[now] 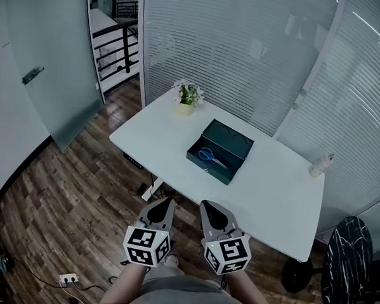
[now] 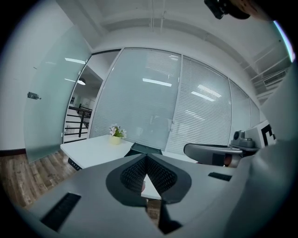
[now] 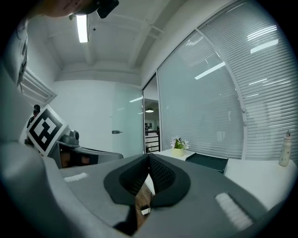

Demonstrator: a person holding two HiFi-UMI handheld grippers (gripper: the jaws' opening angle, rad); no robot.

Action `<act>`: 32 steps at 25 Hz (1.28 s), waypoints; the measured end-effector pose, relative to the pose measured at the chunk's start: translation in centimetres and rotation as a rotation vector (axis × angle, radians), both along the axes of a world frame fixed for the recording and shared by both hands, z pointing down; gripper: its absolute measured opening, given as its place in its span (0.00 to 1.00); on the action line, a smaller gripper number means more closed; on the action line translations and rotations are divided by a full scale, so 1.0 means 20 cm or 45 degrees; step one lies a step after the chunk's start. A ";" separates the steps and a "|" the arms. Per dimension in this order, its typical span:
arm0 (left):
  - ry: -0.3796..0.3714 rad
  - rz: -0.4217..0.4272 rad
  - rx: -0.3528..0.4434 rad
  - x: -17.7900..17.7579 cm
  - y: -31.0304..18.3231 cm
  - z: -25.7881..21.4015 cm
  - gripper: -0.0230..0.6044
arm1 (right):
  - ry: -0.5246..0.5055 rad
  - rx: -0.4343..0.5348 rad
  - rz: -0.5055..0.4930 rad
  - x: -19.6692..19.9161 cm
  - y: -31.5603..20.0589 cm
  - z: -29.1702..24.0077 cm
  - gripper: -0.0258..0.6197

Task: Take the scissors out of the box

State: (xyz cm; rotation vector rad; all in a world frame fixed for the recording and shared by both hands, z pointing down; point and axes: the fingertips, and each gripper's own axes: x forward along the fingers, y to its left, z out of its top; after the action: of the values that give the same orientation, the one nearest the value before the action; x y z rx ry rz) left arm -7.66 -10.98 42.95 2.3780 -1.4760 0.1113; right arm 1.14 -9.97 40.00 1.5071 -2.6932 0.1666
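Blue-handled scissors (image 1: 209, 155) lie in the open box (image 1: 236, 142) mid-counter (image 1: 267, 197). The left gripper (image 1: 164, 205) and right gripper (image 1: 212, 208) are off the near edge, jaws pressed together, empty.

Office — glass partitions (image 1: 246, 49), white desk (image 1: 154, 132).

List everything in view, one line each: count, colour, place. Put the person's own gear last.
table: one, white, centre of room
box: one, dark green, open, mid-table
scissors: one pair, blue handles, inside the box
potted plant: one, green with pale flowers, far table corner
bottle: one, off-white, right table edge
round stand: one, black marbled, floor at right
power strip: one, white, floor at lower left
floor: brown wood
left tool: one, grey, shut, empty, short of the table
right tool: one, grey, shut, empty, beside it
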 end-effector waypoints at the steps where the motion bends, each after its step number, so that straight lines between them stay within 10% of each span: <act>1: 0.002 0.008 -0.001 -0.01 -0.05 0.00 0.05 | 0.001 -0.004 0.009 -0.01 -0.04 0.01 0.05; 32: 0.015 0.012 -0.112 0.10 -0.98 0.23 0.05 | 0.296 -0.150 -0.037 0.24 -1.20 0.25 0.05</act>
State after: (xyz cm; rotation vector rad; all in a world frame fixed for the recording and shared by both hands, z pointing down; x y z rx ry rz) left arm -5.60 -30.49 47.60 2.3124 -1.4247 0.1610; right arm 5.99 -34.03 45.05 1.3614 -2.4759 0.1365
